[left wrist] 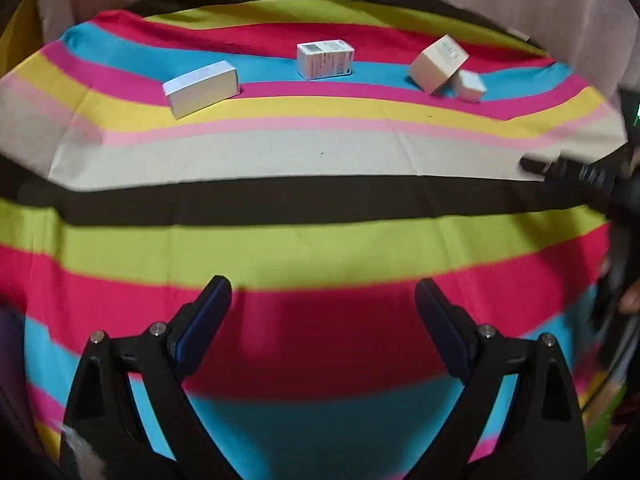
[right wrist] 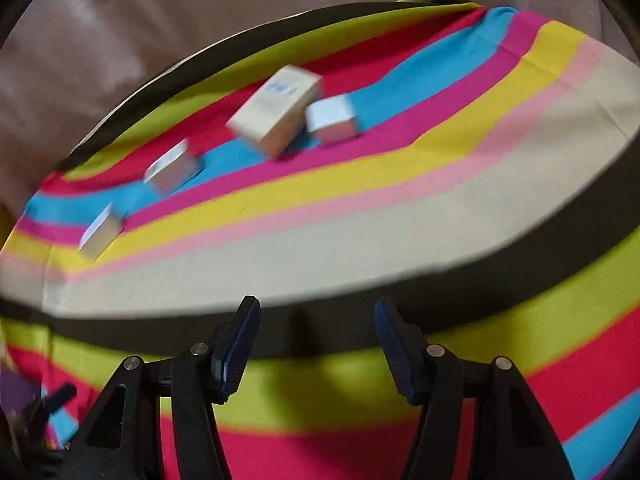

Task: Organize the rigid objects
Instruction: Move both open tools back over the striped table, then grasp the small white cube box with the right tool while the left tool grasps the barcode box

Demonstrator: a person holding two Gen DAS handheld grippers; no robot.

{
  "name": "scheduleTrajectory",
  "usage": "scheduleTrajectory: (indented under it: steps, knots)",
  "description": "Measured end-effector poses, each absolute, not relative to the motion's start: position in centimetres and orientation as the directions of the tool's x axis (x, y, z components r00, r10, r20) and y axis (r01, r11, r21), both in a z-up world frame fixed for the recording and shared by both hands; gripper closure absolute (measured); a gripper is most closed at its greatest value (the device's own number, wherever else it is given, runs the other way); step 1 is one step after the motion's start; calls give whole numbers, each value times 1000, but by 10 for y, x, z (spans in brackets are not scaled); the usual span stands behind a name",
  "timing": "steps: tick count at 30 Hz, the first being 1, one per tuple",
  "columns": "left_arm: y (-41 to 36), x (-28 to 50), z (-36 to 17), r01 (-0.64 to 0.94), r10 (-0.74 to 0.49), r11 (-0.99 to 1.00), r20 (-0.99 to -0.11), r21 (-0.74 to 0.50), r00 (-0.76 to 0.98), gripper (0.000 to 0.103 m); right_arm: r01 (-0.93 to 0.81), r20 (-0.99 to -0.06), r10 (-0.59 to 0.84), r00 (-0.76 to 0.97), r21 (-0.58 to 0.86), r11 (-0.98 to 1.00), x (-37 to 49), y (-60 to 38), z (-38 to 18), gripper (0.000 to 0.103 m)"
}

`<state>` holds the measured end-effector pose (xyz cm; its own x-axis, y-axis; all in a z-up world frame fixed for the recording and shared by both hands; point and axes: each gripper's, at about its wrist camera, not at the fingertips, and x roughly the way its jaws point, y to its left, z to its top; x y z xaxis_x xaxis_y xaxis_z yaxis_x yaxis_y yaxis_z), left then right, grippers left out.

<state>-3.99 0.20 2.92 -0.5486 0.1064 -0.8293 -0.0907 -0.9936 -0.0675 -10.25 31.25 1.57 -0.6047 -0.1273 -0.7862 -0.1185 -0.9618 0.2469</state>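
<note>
Several small boxes lie on the far side of a striped cloth. A plain white box (left wrist: 202,88) (right wrist: 100,234) is at the left, a white box with printed labels (left wrist: 325,59) (right wrist: 173,170) in the middle. At the right a tan box (left wrist: 439,64) (right wrist: 276,110) leans tilted against a small white cube (left wrist: 470,86) (right wrist: 332,120). My left gripper (left wrist: 323,296) hovers open over the near red stripe, far from the boxes, nothing between its fingers. My right gripper (right wrist: 317,312) is open too, empty, above the dark stripe. Both views are blurred by motion.
The striped cloth (left wrist: 320,156) covers a round table whose edge (right wrist: 132,92) curves behind the boxes. A pale curtain (right wrist: 120,20) hangs beyond it. The other gripper's dark tip (left wrist: 568,170) pokes in at the right of the left wrist view.
</note>
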Motion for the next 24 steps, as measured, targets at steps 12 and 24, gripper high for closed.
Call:
scheduleTrajectory:
  steps: [12,24]
  knots:
    - [4,-37,14,-104,83,-994,-828,-29,-554,0,-114,-806,11,-592,71,-991,-258,317,4,43]
    - [7,-46,10,-97,65,-995,-833,-13,-550,0,6,-796,-81,-600,97,-995,-235,322,4,58]
